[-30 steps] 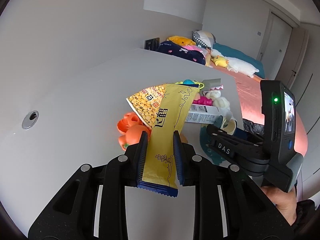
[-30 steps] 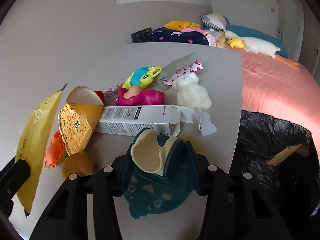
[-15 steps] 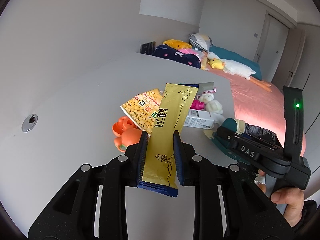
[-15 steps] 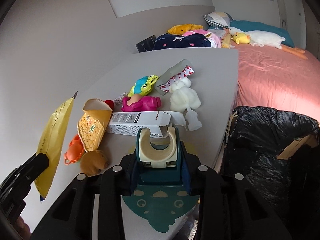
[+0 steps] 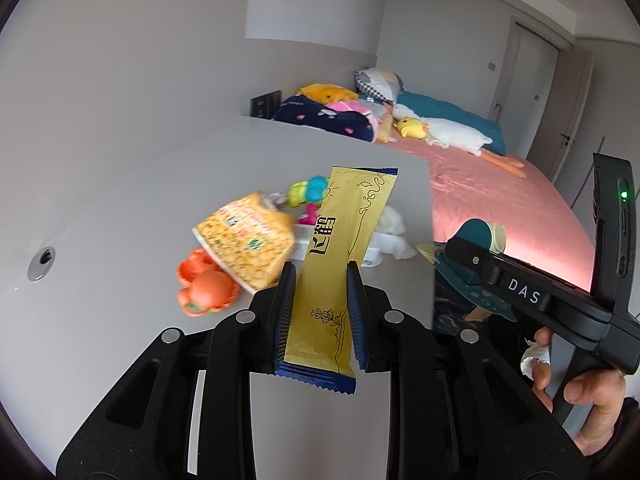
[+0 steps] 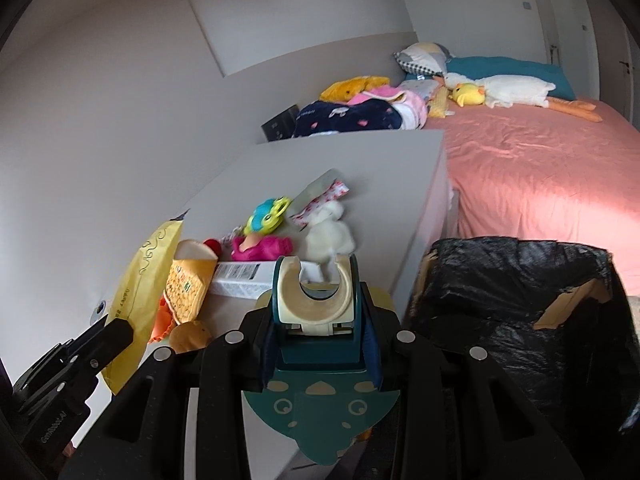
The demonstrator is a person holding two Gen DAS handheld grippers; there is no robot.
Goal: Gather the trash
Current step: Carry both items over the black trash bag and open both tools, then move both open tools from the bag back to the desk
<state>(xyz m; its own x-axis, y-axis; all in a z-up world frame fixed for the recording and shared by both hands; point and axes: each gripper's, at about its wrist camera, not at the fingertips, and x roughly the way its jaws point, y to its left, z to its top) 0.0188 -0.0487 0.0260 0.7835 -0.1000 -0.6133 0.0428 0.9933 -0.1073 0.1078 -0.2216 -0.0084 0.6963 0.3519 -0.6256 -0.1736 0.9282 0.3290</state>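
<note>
The left gripper [image 5: 320, 316] pinches a light, limp wrapper [image 5: 340, 264] low; the right gripper [image 6: 318, 344] clamps a stiff, probably light tape holder [image 6: 314, 300] beside the bin [image 6: 516, 312].

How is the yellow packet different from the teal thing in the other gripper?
The yellow packet is long, thin and flat; the teal holder is chunky, with a cream ring on top. The packet carries dark writing and line drawings; the holder's flat base shows a cartoon face. The left hand-held gripper pinches the packet; the right hand-held gripper clamps the holder. Both are held up off the table.
</note>
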